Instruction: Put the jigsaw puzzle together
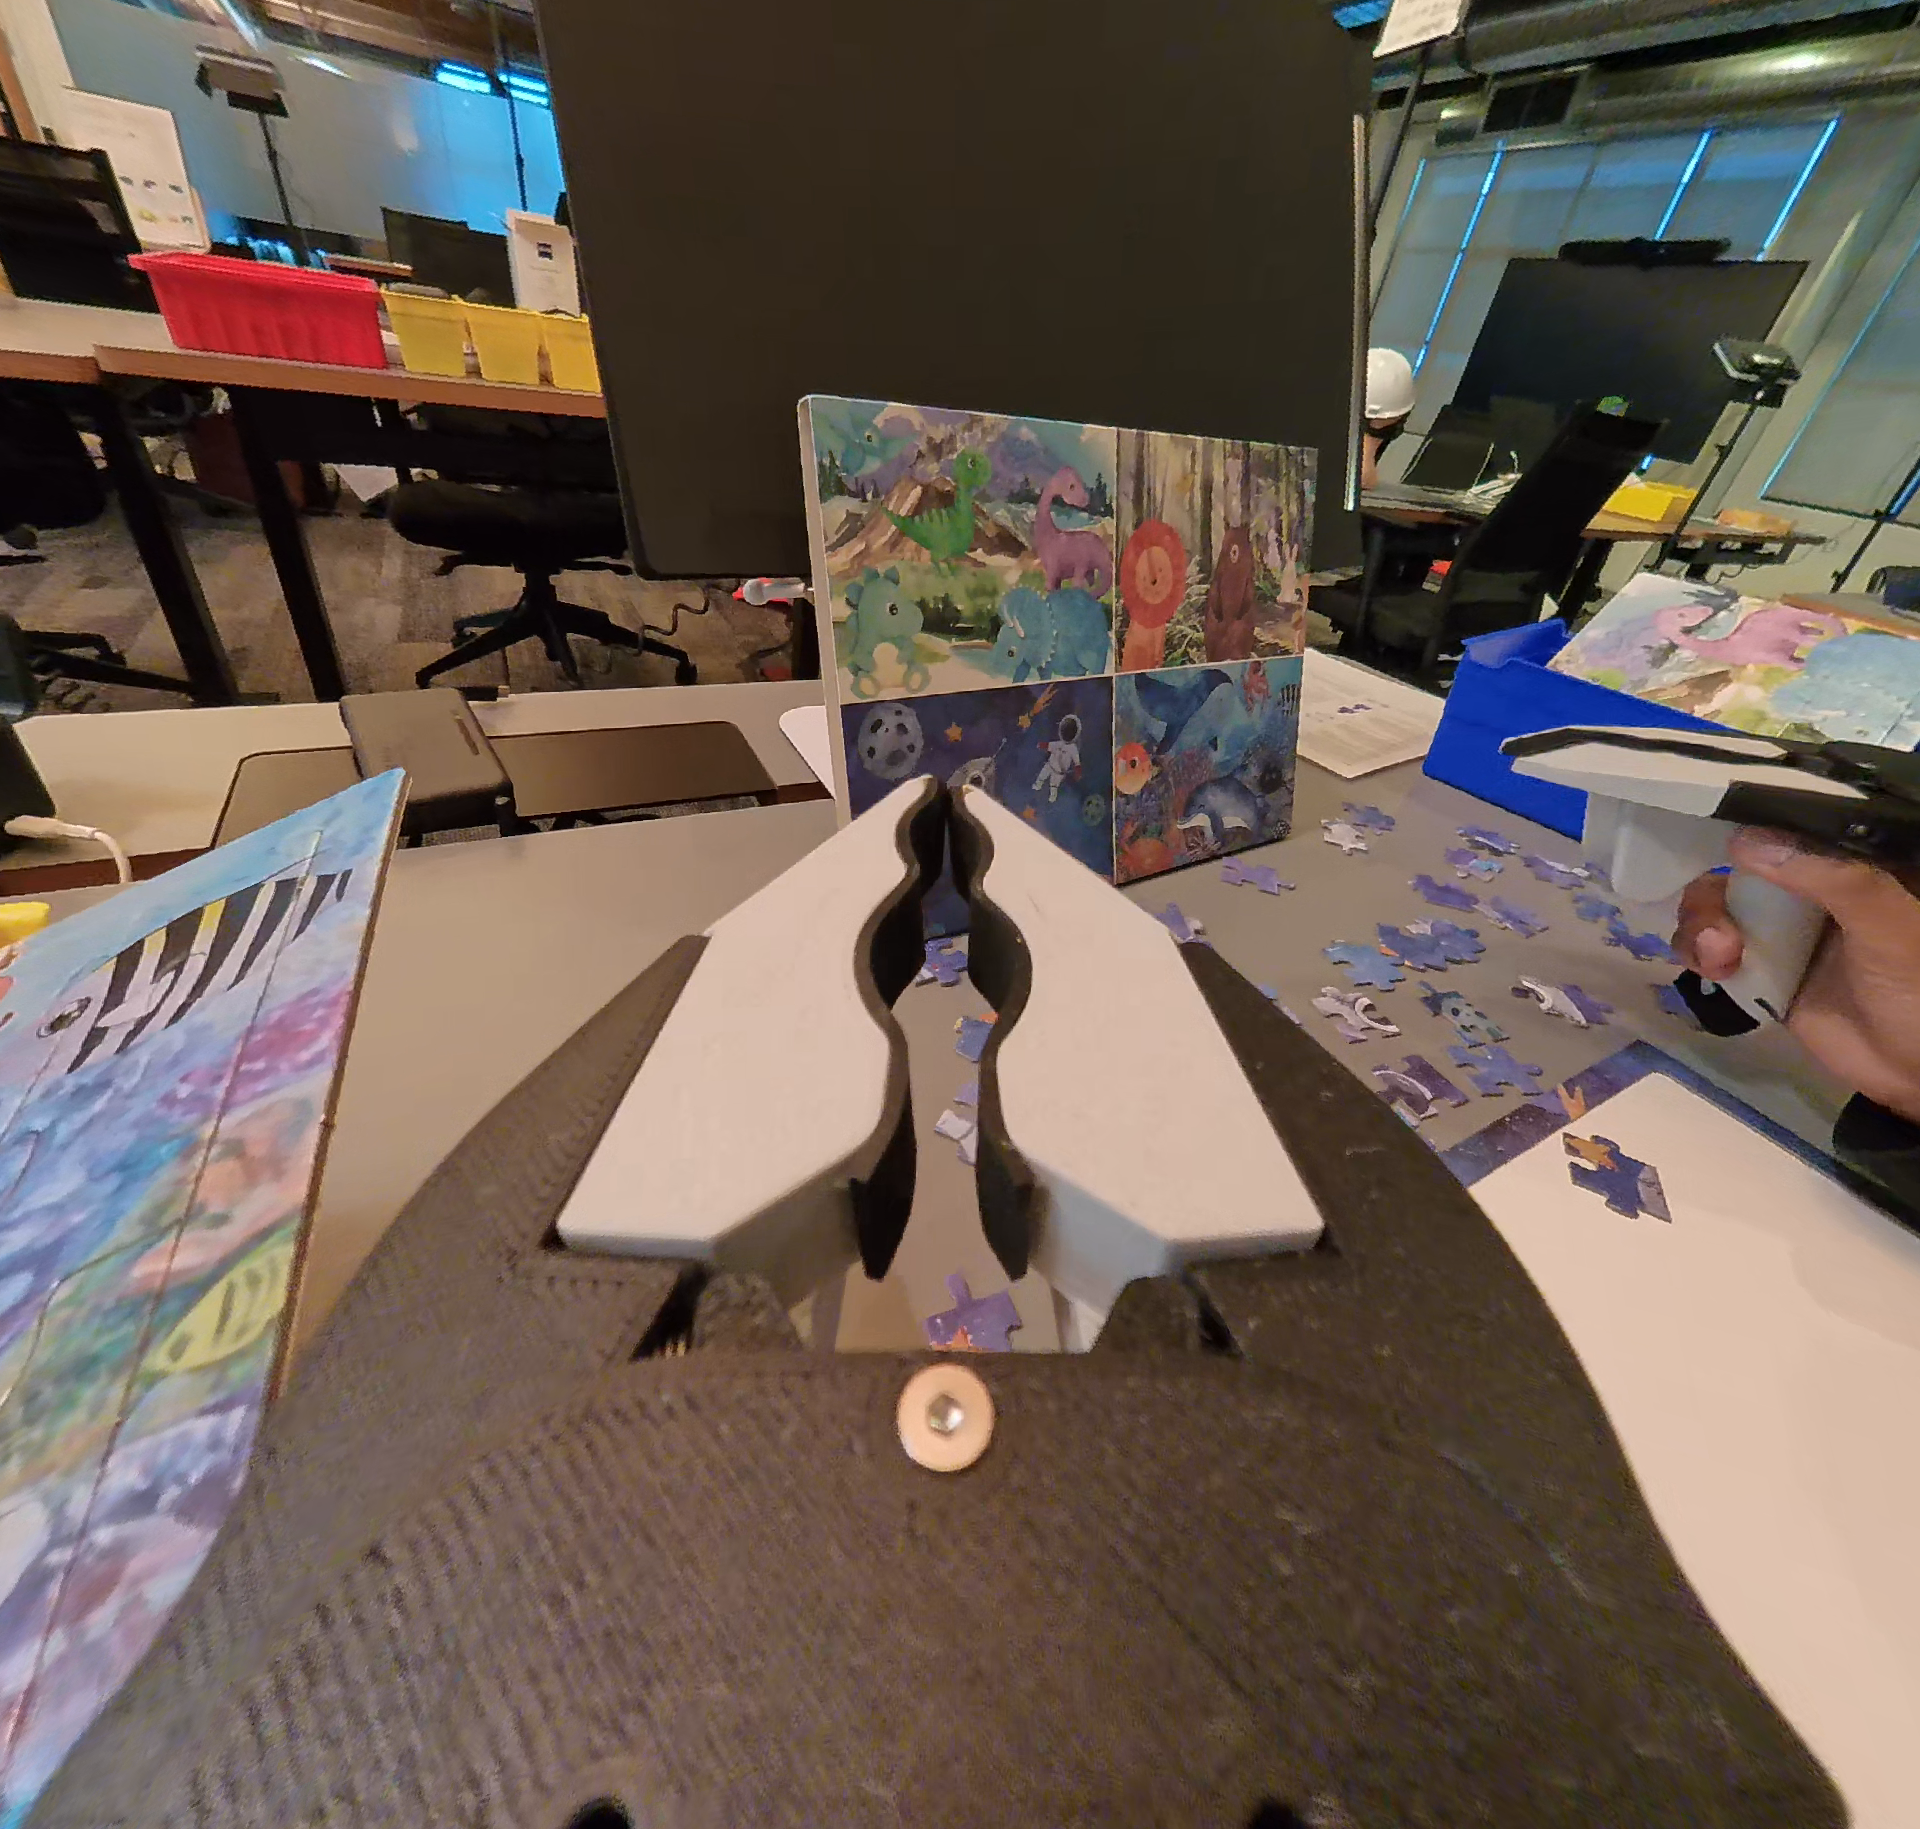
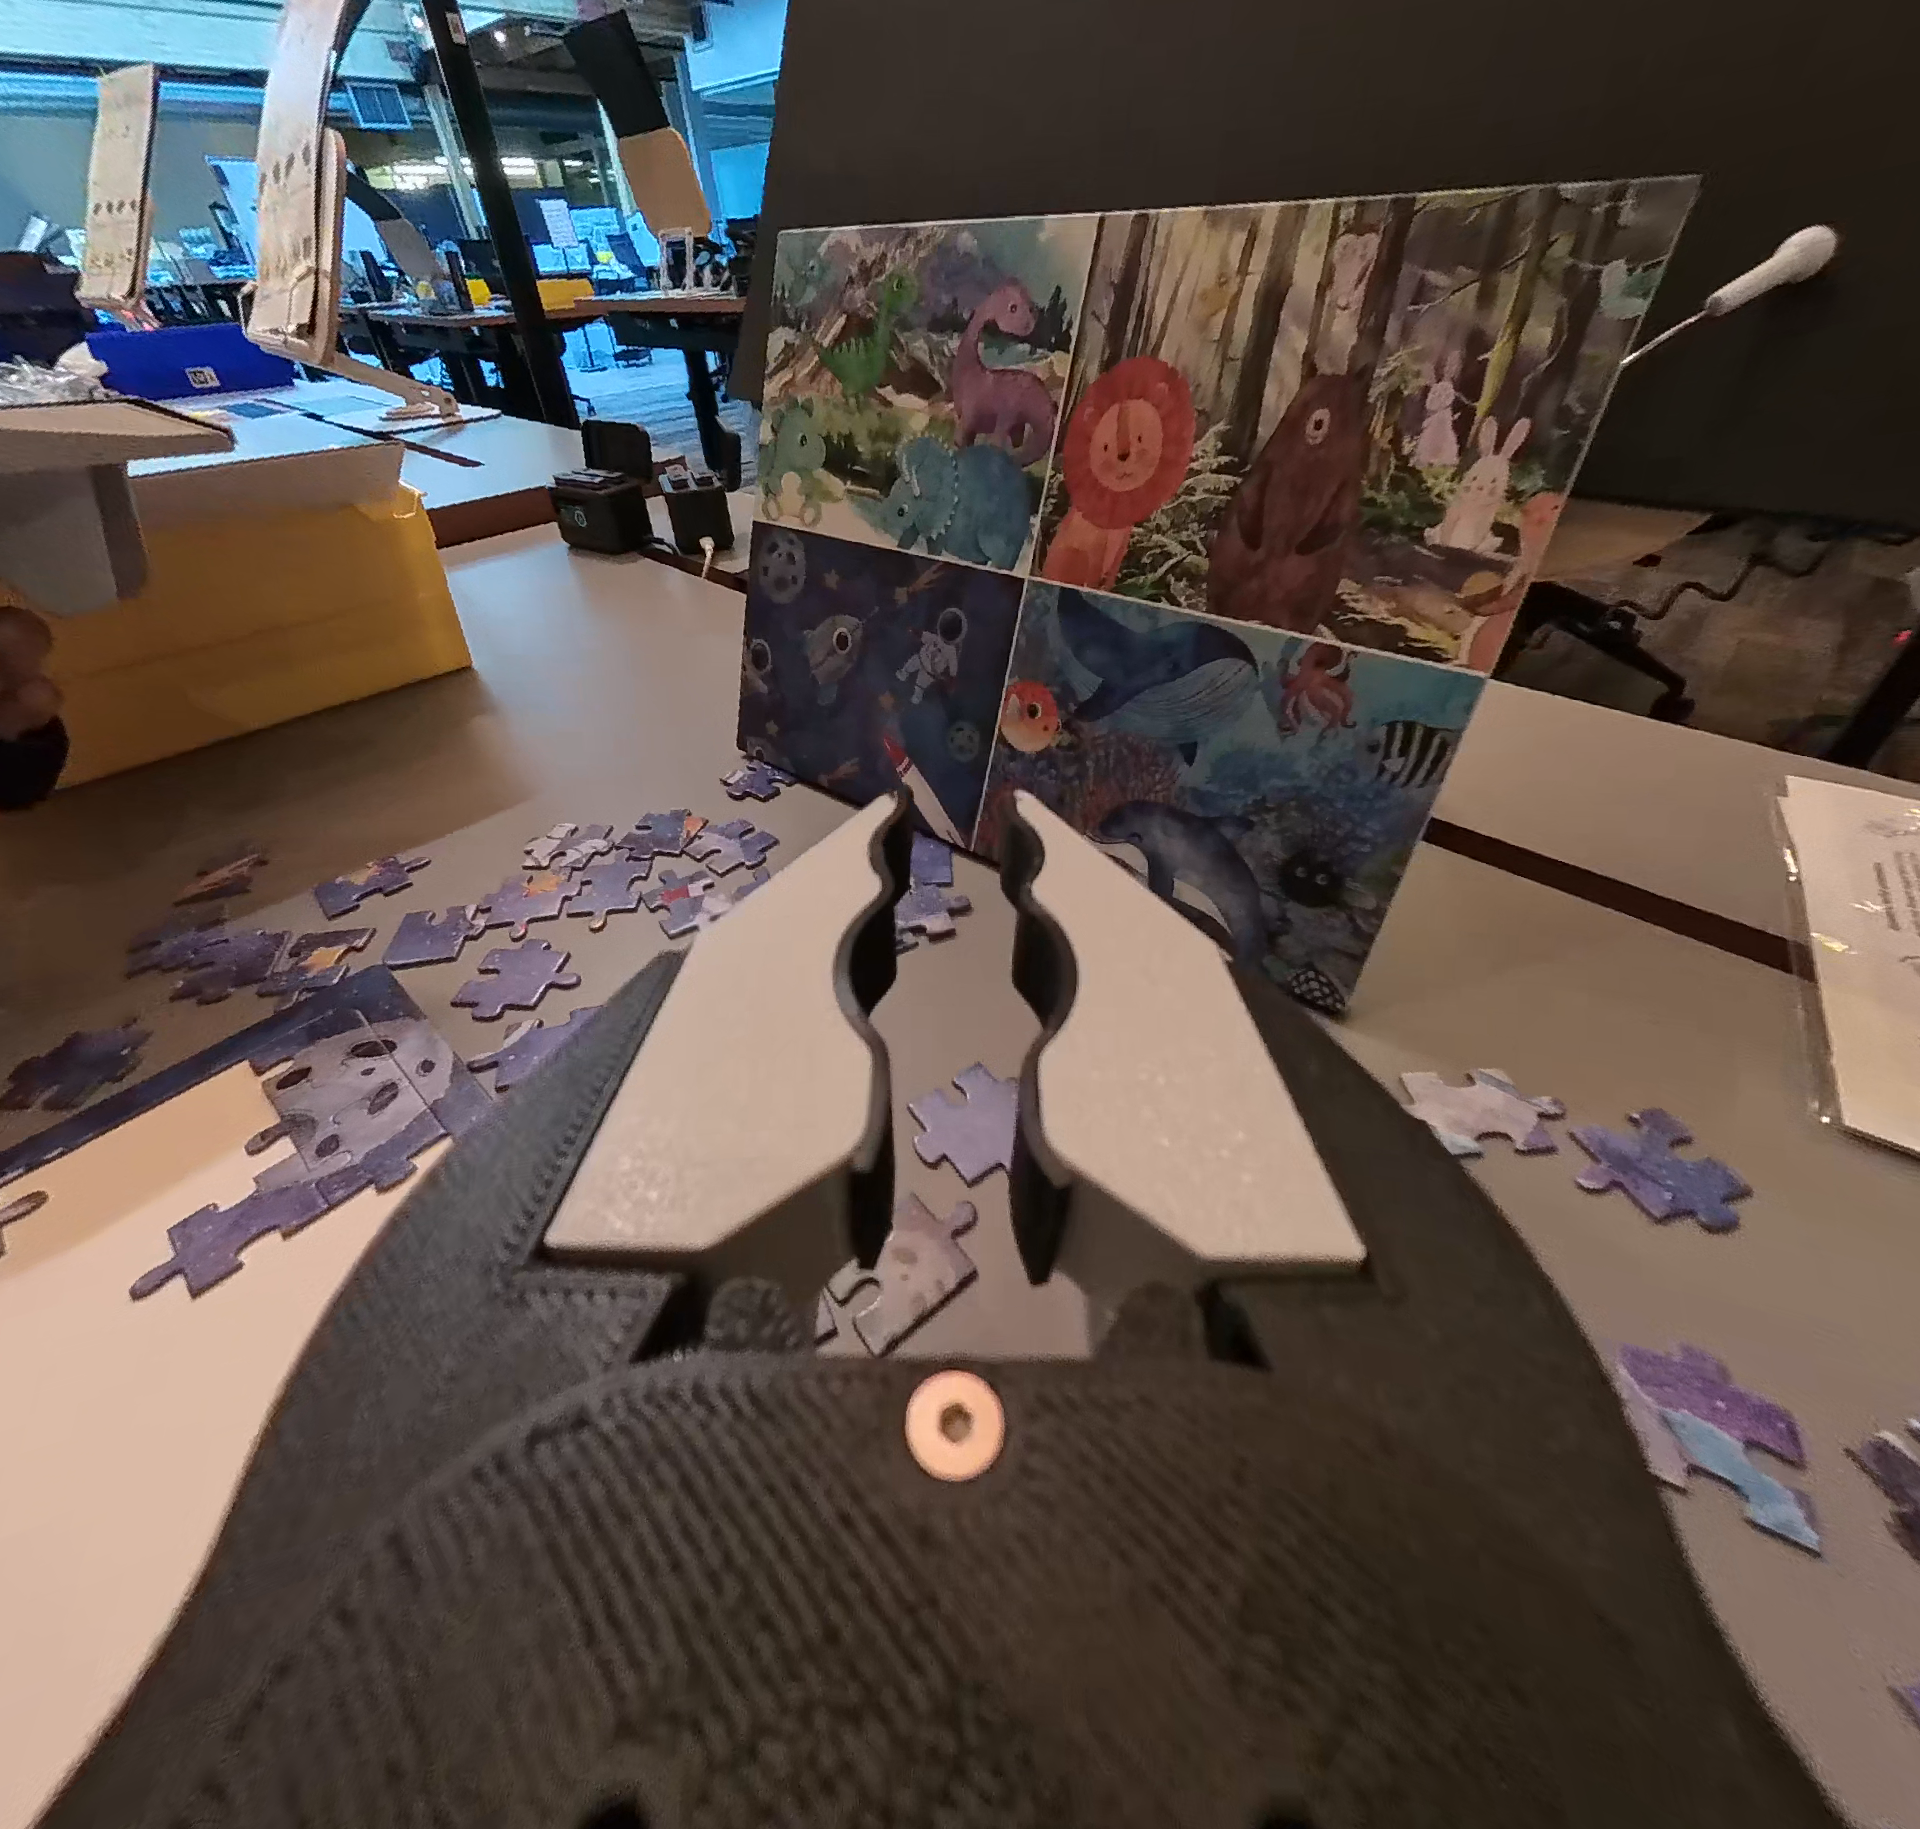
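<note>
Grey tabletop (image 2: 582,699) strewn with loose blue cardboard puzzle pieces (image 2: 520,979) lies under both grippers: left gripper (image 1: 951,792) clenched empty, right gripper (image 2: 956,813) parted, empty.

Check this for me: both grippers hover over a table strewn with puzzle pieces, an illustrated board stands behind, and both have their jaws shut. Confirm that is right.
Not quite. Only the left gripper is shut: the left wrist view shows its tips meeting on nothing. The right gripper is open, with a clear gap between its fingers and nothing between them, as the right wrist view shows. The rest holds: puzzle pieces strew the table and the board stands behind.
</note>
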`<state>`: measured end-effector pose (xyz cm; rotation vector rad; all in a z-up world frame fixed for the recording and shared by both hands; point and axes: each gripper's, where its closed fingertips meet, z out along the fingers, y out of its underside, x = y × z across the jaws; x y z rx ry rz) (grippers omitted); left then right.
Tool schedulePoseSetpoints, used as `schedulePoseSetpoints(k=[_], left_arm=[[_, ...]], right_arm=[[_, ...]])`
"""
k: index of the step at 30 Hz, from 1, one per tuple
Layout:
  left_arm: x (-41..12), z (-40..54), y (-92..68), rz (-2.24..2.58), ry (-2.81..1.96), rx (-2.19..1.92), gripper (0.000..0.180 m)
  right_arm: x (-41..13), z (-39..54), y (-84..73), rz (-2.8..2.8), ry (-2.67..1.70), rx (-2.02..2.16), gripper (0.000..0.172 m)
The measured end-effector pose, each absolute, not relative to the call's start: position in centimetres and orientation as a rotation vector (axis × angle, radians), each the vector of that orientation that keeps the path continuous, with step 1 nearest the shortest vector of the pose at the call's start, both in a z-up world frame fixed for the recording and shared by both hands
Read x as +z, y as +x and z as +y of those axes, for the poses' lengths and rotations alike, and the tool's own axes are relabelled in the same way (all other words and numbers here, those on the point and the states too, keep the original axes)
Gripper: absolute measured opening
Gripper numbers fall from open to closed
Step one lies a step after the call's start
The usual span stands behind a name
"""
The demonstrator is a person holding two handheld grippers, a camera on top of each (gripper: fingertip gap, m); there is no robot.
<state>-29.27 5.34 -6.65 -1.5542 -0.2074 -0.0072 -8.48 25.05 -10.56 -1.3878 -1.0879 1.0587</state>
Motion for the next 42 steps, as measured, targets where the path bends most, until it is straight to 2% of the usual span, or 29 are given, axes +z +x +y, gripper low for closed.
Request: schedulePoseSetpoints(k=[16, 28, 42], left_arm=[[-6.8, 5.7, -28.8, -0.186, -1.567, -0.007, 0.0], [-7.0, 5.8, -28.7, -0.188, -1.573, -0.033, 0.0], [-7.2, 5.9, -28.7, -0.196, -1.575, -0.045, 0.0]], right_arm=[[-10.5, 25.1, -8.5, -1.068, -1.394, 1.091, 0.013], [-9.5, 25.6, -7.9, -1.007, -1.381, 1.096, 0.02], [-7.5, 25.4, -6.9, -0.963, -1.306, 1.114, 0.016]])
